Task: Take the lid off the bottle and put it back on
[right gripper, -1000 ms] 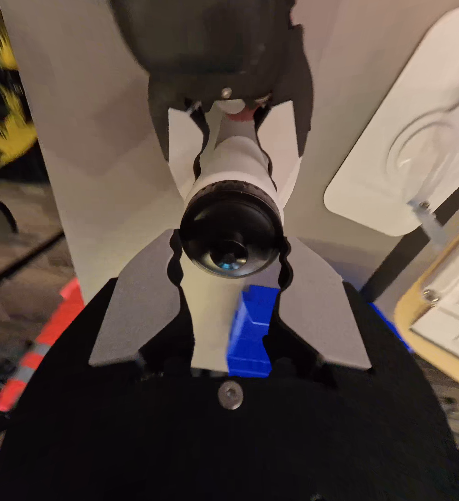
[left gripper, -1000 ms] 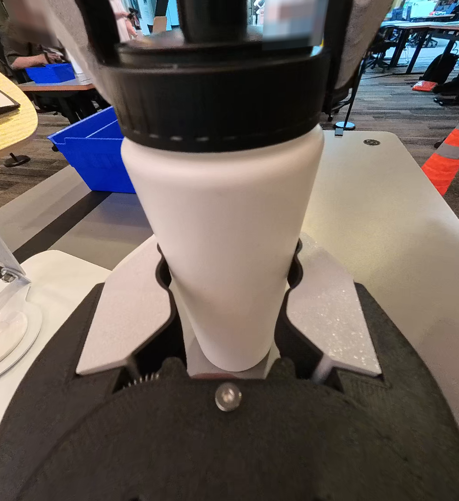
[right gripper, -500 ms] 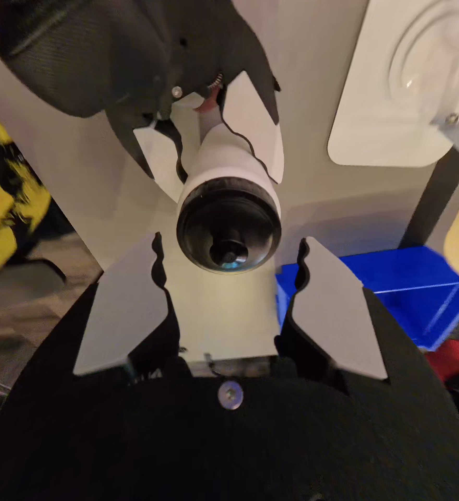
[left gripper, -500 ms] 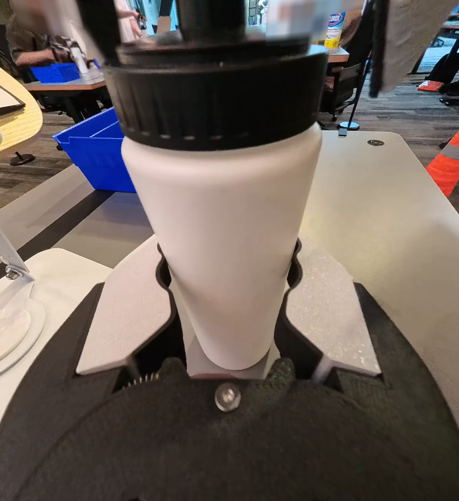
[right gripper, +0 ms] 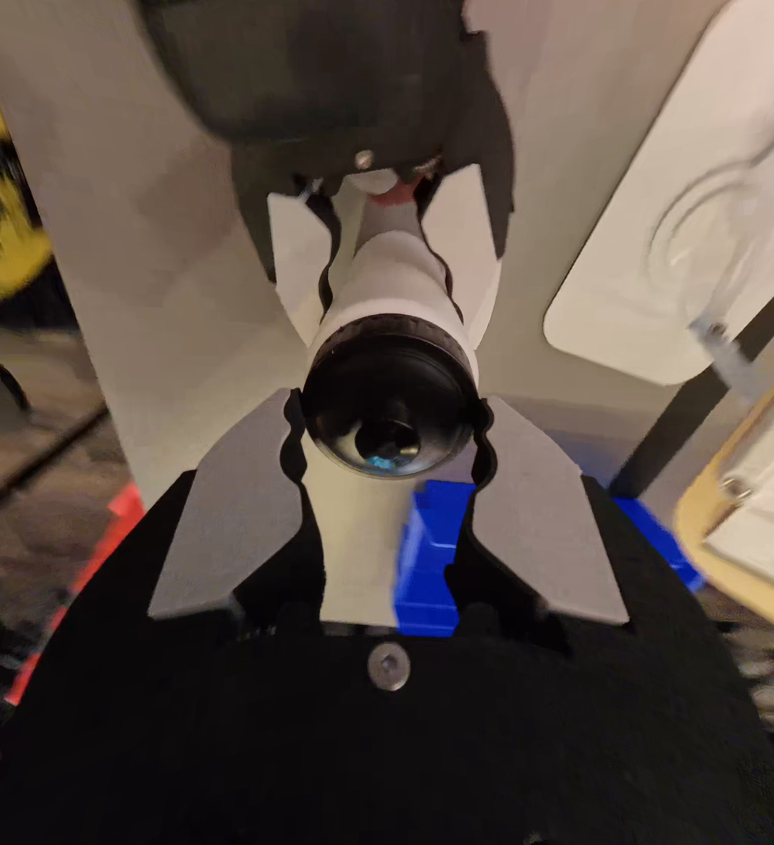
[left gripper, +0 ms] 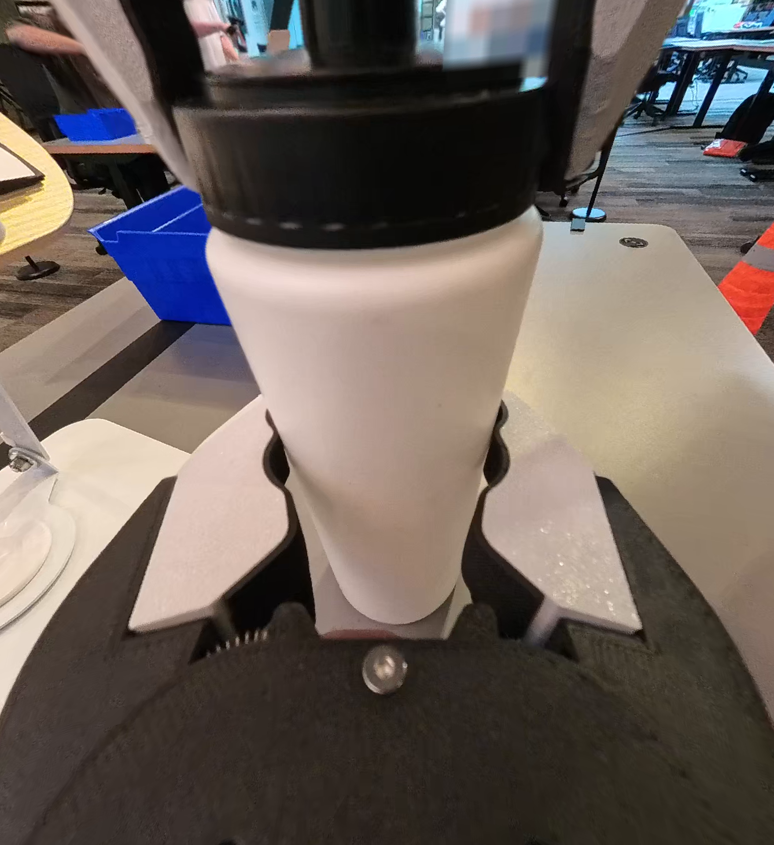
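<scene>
My left tool (left gripper: 385, 462) is clenched on the lower body of the bottle (left gripper: 376, 388), holding it upright over the near part of the tabletop (left gripper: 627, 366), with the black lid (left gripper: 367, 178) screwed on at the far, upper end. My right tool (right gripper: 387, 439) looks straight down the bottle's long axis from above. Its fingers (right gripper: 243, 494) sit on either side of the lid's rim, touching or all but touching, so I judge it closed on the lid, though blur keeps me from swearing to a firm grip.

What matters is alignment. The lid sits dead ahead of the right tool, and the bottle's axis runs in line with that tool's own, so the turn should be a pure roll of the right wrist while the left holds steady. The right tool is the nearer one to the lid. A blue bin (left gripper: 165, 270) stands beyond the tabletop on the left, well clear. I cannot tell whether the lid is tight or loosened.
</scene>
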A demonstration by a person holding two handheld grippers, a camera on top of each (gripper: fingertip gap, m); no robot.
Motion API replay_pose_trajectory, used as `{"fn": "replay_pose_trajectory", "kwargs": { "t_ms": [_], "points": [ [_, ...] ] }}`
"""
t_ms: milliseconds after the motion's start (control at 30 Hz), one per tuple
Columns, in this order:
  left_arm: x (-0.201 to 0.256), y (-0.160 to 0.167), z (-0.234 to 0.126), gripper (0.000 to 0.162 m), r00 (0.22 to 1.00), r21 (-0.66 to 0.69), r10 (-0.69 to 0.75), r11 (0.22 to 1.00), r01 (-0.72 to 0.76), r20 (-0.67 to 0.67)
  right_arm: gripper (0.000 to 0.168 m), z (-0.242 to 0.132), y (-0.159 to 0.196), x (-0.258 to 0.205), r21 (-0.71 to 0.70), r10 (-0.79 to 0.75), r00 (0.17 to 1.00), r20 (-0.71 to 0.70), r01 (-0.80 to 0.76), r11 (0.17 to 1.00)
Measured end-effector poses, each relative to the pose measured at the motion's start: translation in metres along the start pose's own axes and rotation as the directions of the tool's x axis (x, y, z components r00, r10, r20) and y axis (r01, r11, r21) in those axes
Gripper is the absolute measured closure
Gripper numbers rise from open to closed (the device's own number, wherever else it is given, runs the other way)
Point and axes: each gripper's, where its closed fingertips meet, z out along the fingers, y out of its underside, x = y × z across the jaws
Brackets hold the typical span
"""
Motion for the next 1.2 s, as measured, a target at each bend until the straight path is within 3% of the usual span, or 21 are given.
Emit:
{"fn": "replay_pose_trajectory", "kwargs": {
  "t_ms": [167, 267, 400, 500, 600, 667, 800, 1000, 1133, 1200],
  "points": [
    [0.000, 0.000, 0.000, 0.077, 1.000, 0.003, -0.001, 1.000, 0.001, -0.007, 0.096, -0.001, 0.004, 0.004, -0.257, -0.408, 0.913, -0.012, 0.392, 0.883],
    [0.000, 0.000, 0.000, 0.077, 1.000, 0.004, -0.005, 1.000, 0.005, -0.009, 0.096, -0.003, 0.005, 0.006, -0.354, -0.429, 0.903, -0.003, 0.400, 0.845],
    [0.001, 0.000, 0.000, 0.076, 1.000, -0.002, 0.006, 1.000, -0.006, -0.002, 0.077, -0.006, 0.000, 0.005, -0.223, -0.215, 0.975, -0.056, 0.198, 0.955],
    [0.000, 0.000, 0.000, 0.076, 1.000, 0.001, 0.001, 1.000, -0.001, -0.001, 0.063, -0.011, 0.002, 0.006, -0.075, 0.079, 0.993, -0.084, -0.086, 0.993],
    [0.000, 0.000, 0.000, 0.076, 1.000, 0.001, 0.000, 1.000, 0.000, 0.000, 0.066, -0.013, 0.003, 0.004, 0.063, 0.290, 0.956, -0.034, -0.288, 0.956],
    [0.000, 0.000, 0.000, 0.076, 1.000, 0.001, 0.002, 1.000, -0.002, 0.002, 0.080, -0.010, 0.000, 0.002, 0.125, 0.395, 0.918, 0.022, -0.394, 0.910],
    [0.000, 0.000, 0.000, 0.076, 1.000, 0.002, 0.001, 1.000, -0.001, 0.003, 0.093, 0.001, 0.000, -0.002, 0.123, 0.448, 0.890, 0.088, -0.456, 0.881],
    [0.000, 0.000, 0.000, 0.076, 1.000, 0.005, -0.004, 1.000, 0.005, -0.002, 0.094, 0.003, 0.000, -0.001, 0.088, 0.305, 0.950, 0.070, -0.310, 0.947],
    [0.001, 0.000, 0.000, 0.076, 1.000, 0.002, 0.005, 1.000, -0.005, -0.006, 0.094, 0.002, 0.005, -0.001, -0.030, -0.001, 1.000, 0.027, 0.002, 1.000],
    [0.003, -0.001, 0.001, 0.076, 1.000, 0.000, 0.014, 1.000, -0.014, -0.006, 0.095, 0.001, 0.008, 0.000, -0.125, -0.218, 0.976, -0.004, 0.216, 0.968]
  ]
}}
